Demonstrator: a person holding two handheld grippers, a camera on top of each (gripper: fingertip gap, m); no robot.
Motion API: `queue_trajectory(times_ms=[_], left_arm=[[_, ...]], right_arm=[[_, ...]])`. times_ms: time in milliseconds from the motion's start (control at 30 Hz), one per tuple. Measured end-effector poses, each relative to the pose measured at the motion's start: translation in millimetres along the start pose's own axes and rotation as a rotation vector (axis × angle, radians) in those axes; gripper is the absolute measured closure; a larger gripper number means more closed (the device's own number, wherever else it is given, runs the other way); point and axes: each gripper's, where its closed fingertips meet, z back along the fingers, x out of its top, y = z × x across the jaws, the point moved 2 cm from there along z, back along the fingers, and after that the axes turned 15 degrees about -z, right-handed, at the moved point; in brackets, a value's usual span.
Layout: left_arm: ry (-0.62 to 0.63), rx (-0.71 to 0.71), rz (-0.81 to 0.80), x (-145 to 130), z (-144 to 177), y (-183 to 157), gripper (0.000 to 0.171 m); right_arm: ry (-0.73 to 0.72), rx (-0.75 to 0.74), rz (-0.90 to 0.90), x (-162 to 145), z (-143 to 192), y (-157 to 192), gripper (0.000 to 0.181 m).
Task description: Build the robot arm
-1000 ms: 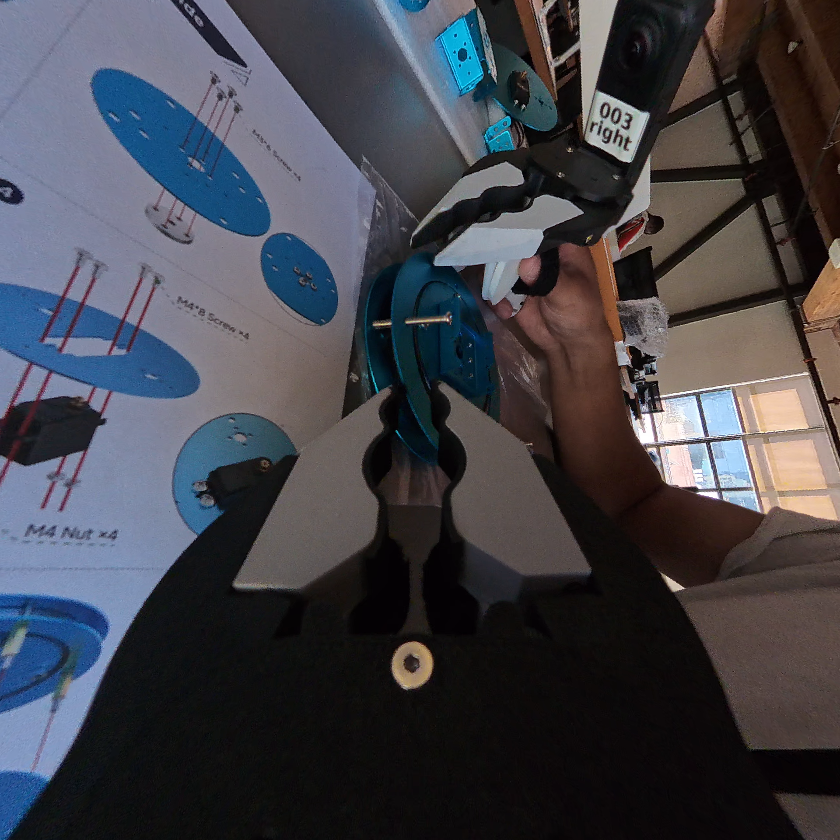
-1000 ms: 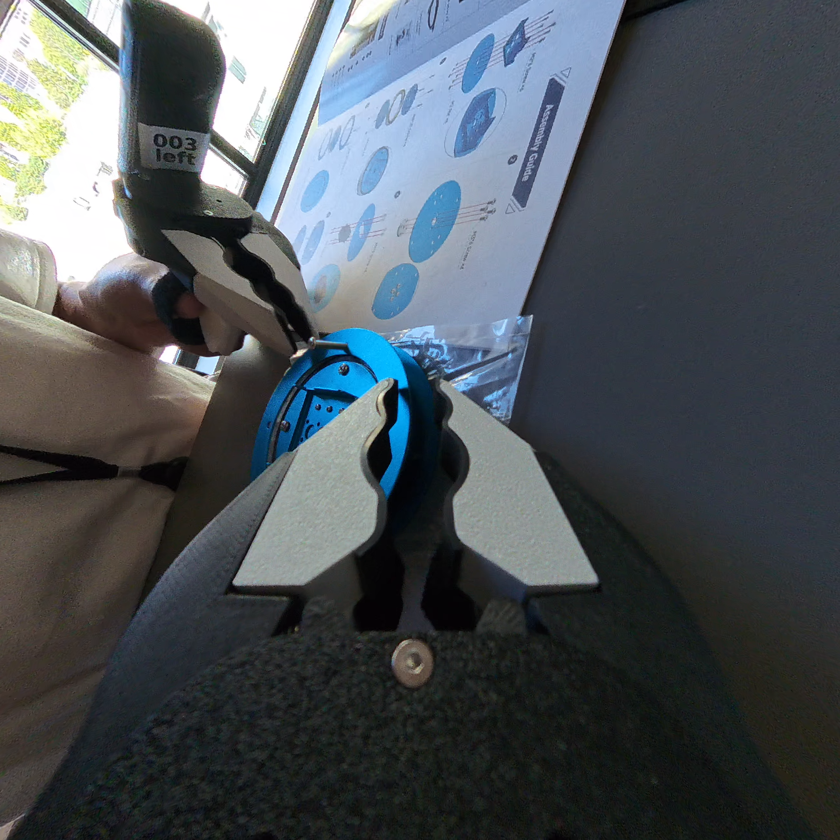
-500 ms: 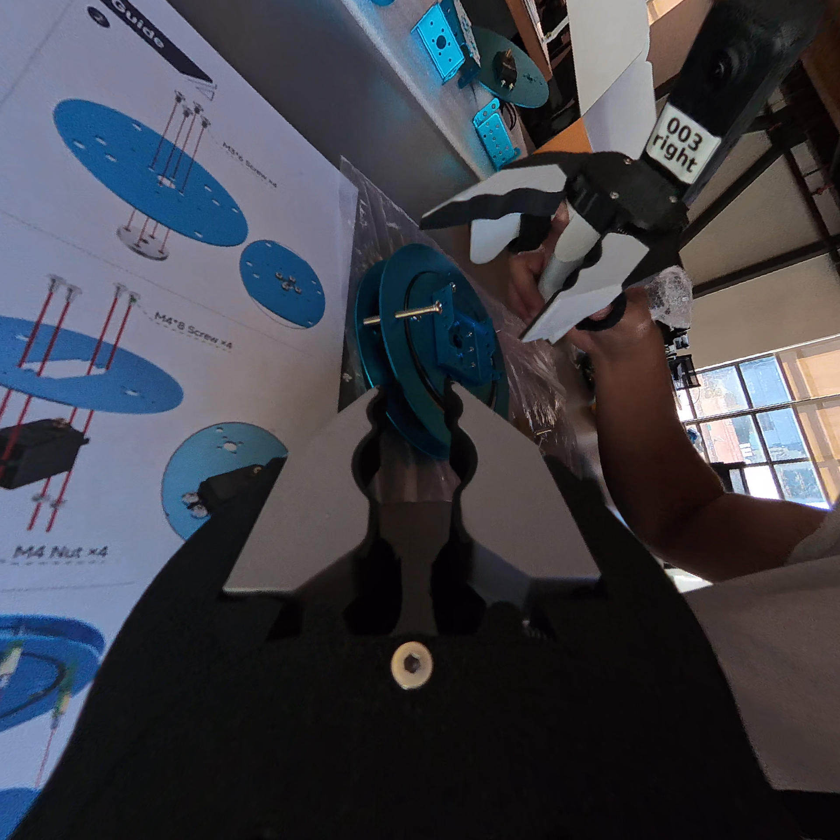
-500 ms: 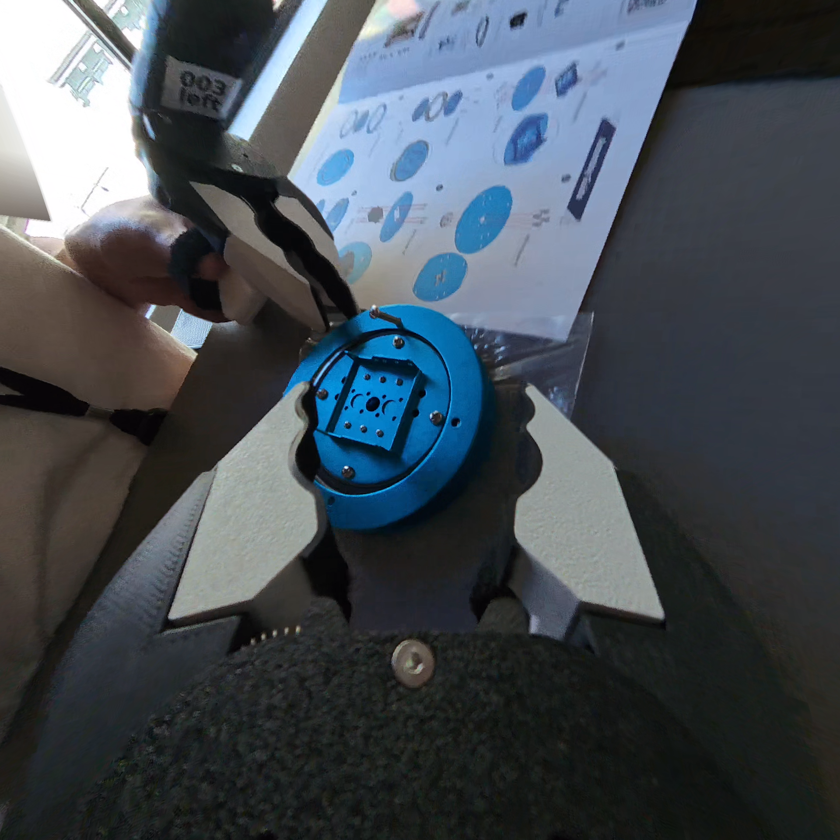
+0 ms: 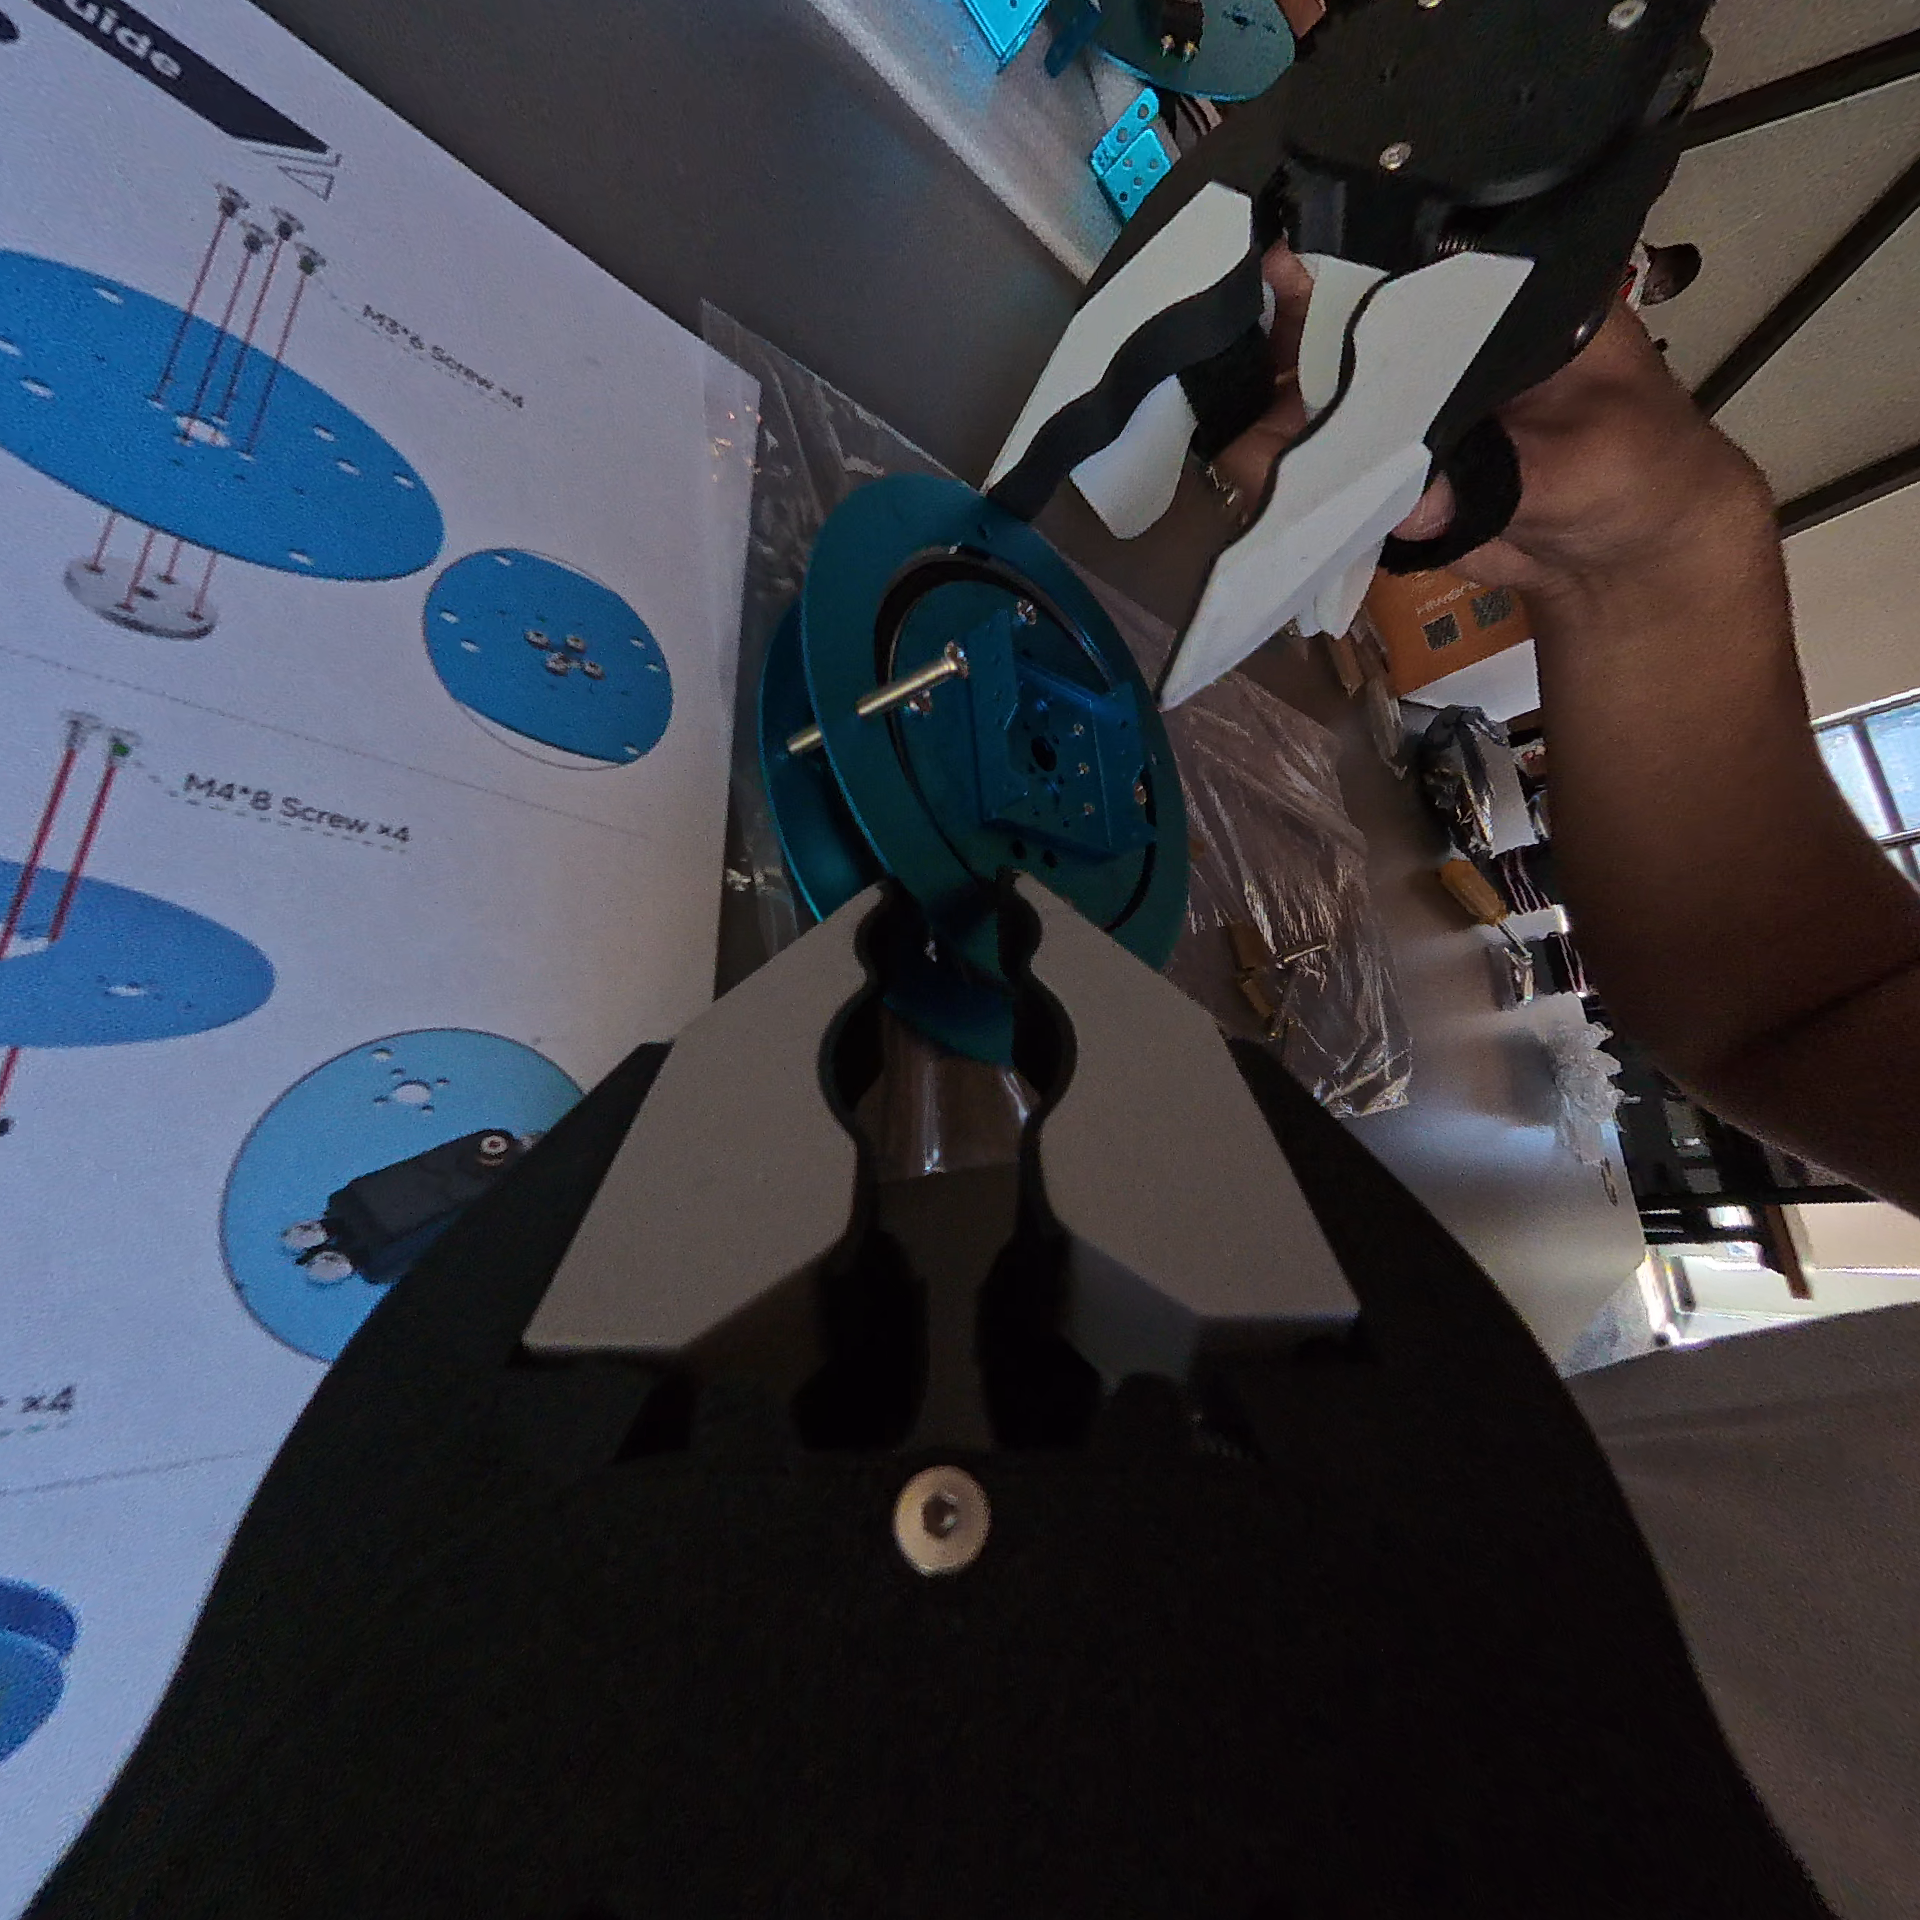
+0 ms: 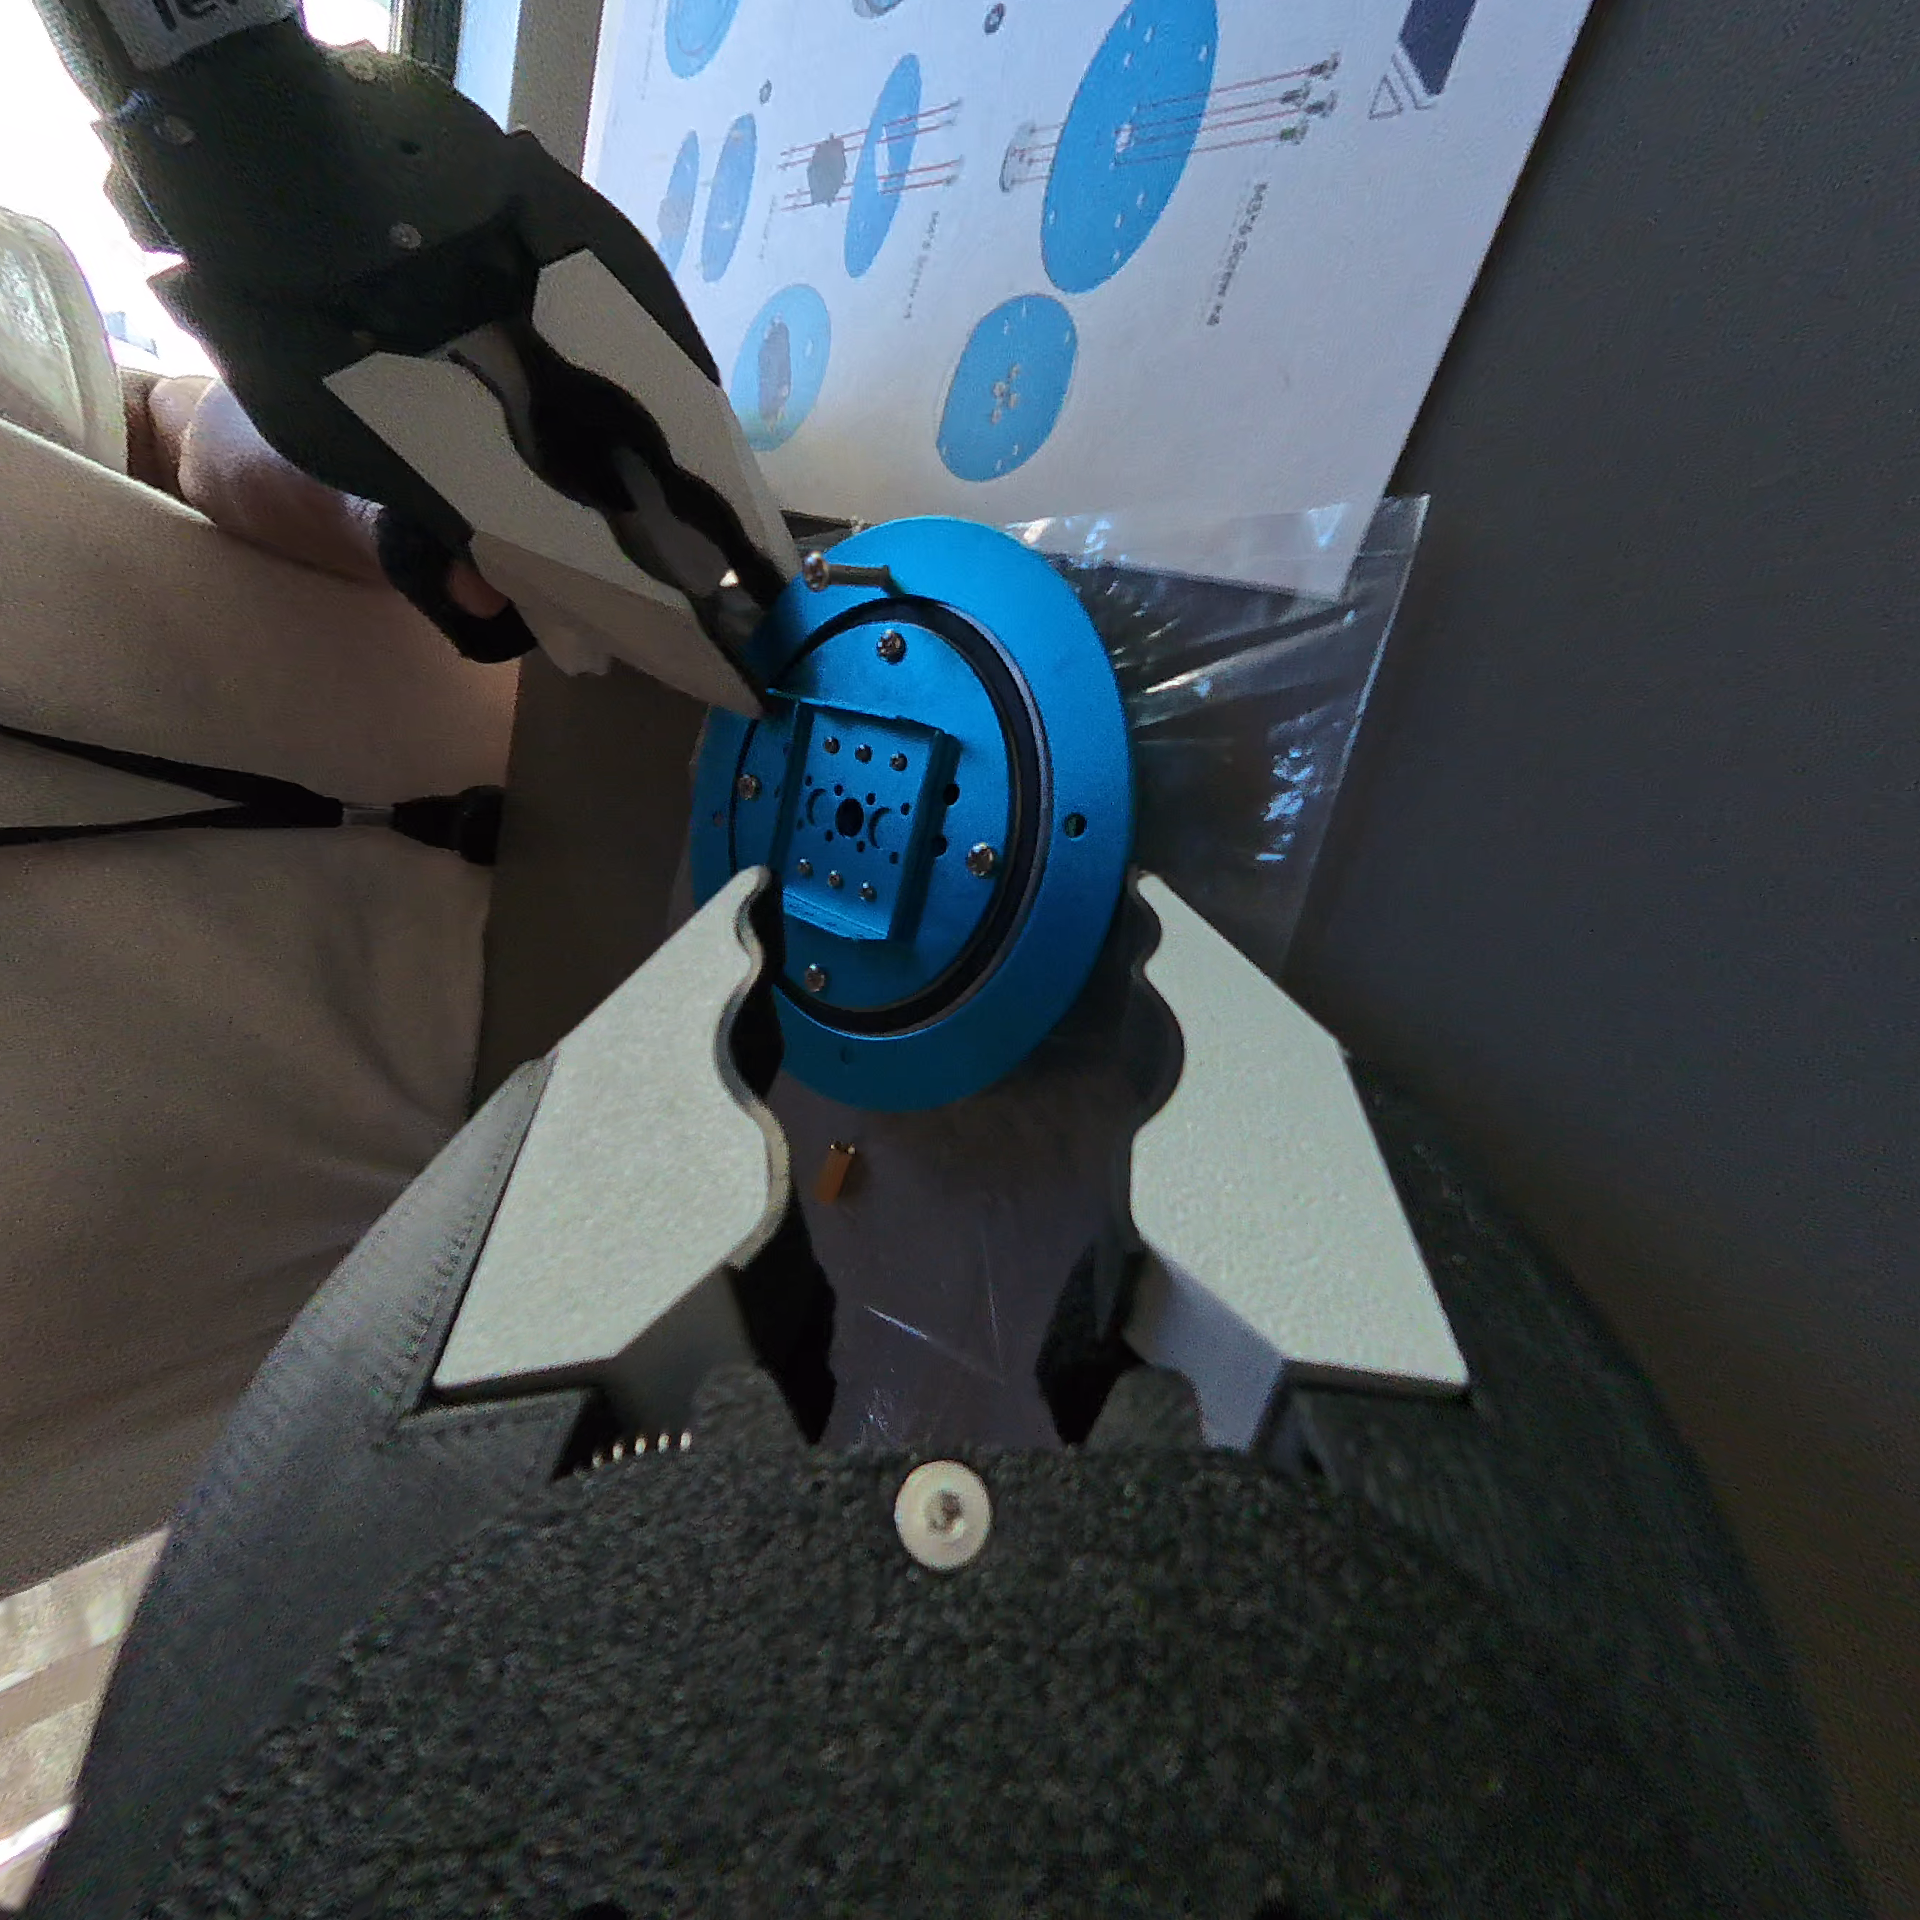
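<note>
Pinching only the rim of the blue disc assembly (image 5: 977,748), the left tongs (image 5: 951,925) could let it twist loose, since the right tongs (image 6: 945,904) gape, released.

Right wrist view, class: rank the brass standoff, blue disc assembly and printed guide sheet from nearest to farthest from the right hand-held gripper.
1. Brass standoff, lying between the open fingers of the right hand-held gripper.
2. Blue disc assembly, just beyond its fingertips.
3. Printed guide sheet, behind the disc.

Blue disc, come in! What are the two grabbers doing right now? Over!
Left gripper shut on blue disc. Right gripper open, close by. Long screw sticks out.
</note>
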Motion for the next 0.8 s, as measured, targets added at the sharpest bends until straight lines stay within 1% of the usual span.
queue_trajectory(times_ms=[33,100,167,400,500,633,667,733,767,800], left_arm=[[0.001,-0.013,0.014,0,0,0,0.155],[0.0,-0.038,0.042,0,1,0,0.156],[0.005,-0.06,0.059,-1,1,0,0.156],[0.029,-0.086,0.028,1,-8,-5,0.157],[0.029,-0.091,0.014,2,-9,-7,0.16],[0.038,-0.097,-0.006,2,-10,-10,0.162],[0.037,-0.096,-0.015,2,-10,-11,0.162],[0.032,-0.11,-0.035,2,-7,-14,0.162],[0.043,-0.128,-0.043,1,-5,-17,0.16],[0.06,-0.143,-0.042,-2,-4,-19,0.154]], right_arm=[[0.004,0.005,-0.026,1,0,-2,0.124],[0.005,0.047,-0.073,1,0,-2,0.129],[0.007,0.055,-0.091,-1,0,-4,0.135],[-0.036,0.033,-0.06,3,-6,-6,0.158],[-0.019,0.057,-0.056,-1,-7,-3,0.162],[-0.018,0.067,-0.055,-11,3,0,0.16],[-0.015,0.036,-0.042,-16,7,-1,0.155],[-0.039,-0.032,0.033,-26,15,-1,0.141],[-0.095,-0.063,0.067,-29,18,-1,0.126],[-0.152,-0.099,0.085,-32,22,-1,0.116]])
